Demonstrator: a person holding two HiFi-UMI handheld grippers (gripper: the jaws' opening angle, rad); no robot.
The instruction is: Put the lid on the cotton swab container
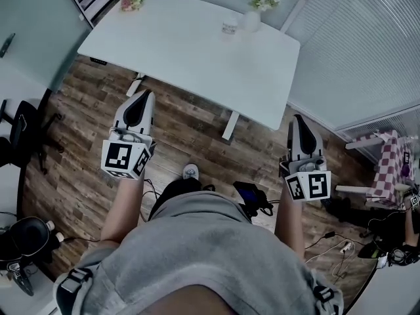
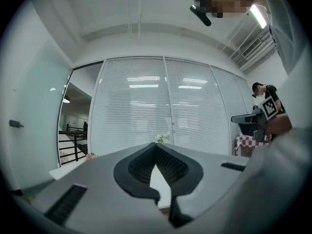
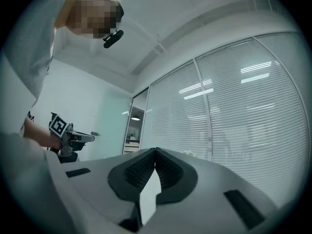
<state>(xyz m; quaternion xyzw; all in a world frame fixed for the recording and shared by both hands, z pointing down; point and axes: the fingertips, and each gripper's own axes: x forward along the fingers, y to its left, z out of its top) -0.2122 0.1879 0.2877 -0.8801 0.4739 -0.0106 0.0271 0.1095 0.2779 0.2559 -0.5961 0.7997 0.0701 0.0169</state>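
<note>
Closest in, at the bottom of the head view, is the person's grey shirt [image 1: 197,254], with both forearms stretched forward over the wooden floor [image 1: 85,176]. The left gripper [image 1: 146,97] sits left of centre and the right gripper [image 1: 298,119] right of centre. Both point toward the white table [image 1: 190,51] that fills the upper middle of the frame, and both are well short of its near edge.

In the left gripper view the jaws are pressed together at the tips with nothing caught between them. The right gripper view shows the same, its jaws meeting at the tips and holding nothing.

On the far side of the table, toward the upper right, a small clear container [image 1: 230,26] stands just beside a white vase [image 1: 252,20] of pale flowers. I take that to be the cotton swab container, though it is too small to tell whether it is open or where its lid lies. A bunch of pink flowers [image 1: 133,0] rests at the table's upper left corner.

As for the job, nothing looks started. No lid is in either claw and the container is untouched. What remains is reaching the table, finding and picking up the lid, then setting it on the container.
</note>
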